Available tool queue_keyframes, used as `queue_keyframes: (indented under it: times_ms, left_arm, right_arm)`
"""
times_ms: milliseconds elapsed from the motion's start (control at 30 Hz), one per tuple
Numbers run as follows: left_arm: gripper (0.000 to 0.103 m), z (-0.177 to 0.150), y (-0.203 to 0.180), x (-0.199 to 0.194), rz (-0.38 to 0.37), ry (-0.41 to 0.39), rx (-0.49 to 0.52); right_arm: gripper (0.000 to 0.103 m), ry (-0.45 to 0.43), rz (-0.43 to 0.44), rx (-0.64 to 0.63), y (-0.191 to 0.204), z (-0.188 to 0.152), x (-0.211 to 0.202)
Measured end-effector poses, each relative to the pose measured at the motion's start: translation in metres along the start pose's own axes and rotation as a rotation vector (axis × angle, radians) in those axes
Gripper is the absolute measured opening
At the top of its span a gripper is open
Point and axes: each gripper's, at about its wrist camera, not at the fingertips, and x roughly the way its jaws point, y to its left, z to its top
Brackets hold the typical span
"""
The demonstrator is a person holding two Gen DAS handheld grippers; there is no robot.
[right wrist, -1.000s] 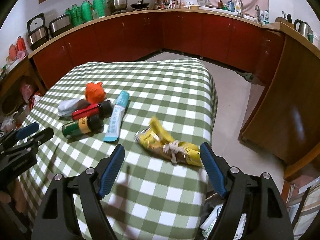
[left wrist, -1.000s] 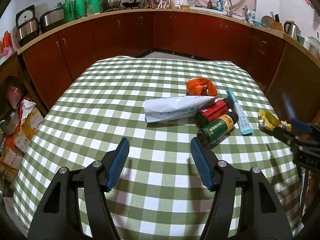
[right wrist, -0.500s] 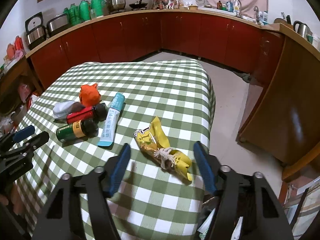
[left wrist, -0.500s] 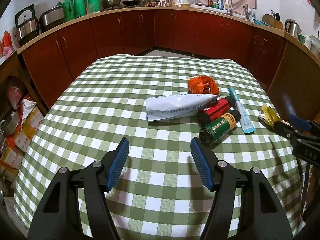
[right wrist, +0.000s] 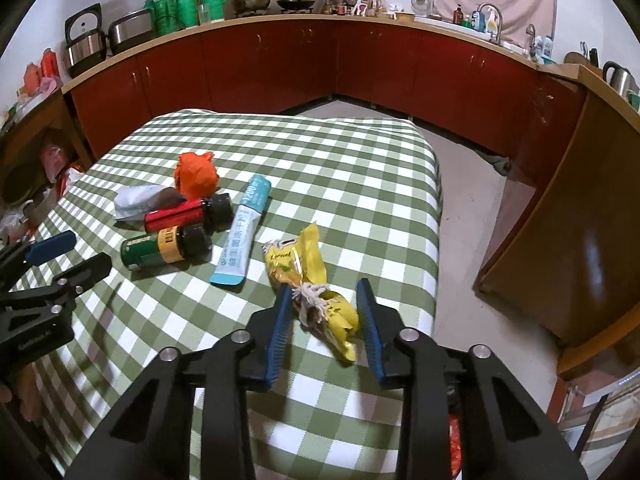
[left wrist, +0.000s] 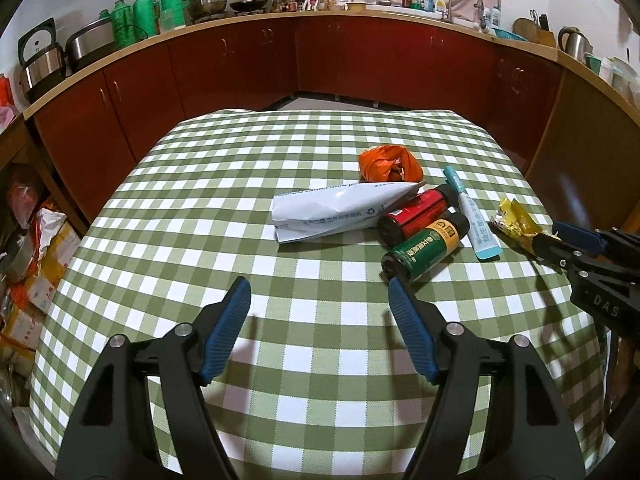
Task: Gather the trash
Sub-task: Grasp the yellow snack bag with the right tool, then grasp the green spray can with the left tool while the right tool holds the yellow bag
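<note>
Right gripper [right wrist: 323, 312] straddles the yellow snack wrapper [right wrist: 310, 280], jaws partly closed, blue pads on either side of its string-tied middle, not yet pinching. Best to close squarely on that bunched waist; the foil ends look slippery. Wrapper lies just right of the blue tube [right wrist: 241, 232], near the table's right edge. Left gripper [left wrist: 320, 312] hovers spread and empty, near the green bottle [left wrist: 424, 246].

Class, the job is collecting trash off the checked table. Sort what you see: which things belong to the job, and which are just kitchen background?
Job: yellow wrapper between the right gripper fingers; white pouch; orange bag; red bottle; green bottle; blue tube.

Background: green flasks; rice cookers; kettle.
</note>
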Motion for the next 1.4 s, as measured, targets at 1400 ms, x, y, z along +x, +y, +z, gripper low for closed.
queue_keyframes:
  times_ms: [1400]
  left_arm:
    - [0.07, 0.003, -0.016, 0.006, -0.038, -0.006, 0.085]
  right_arm:
    - [0.018, 0.016, 0.006, 0.032, 0.005, -0.005, 0.001]
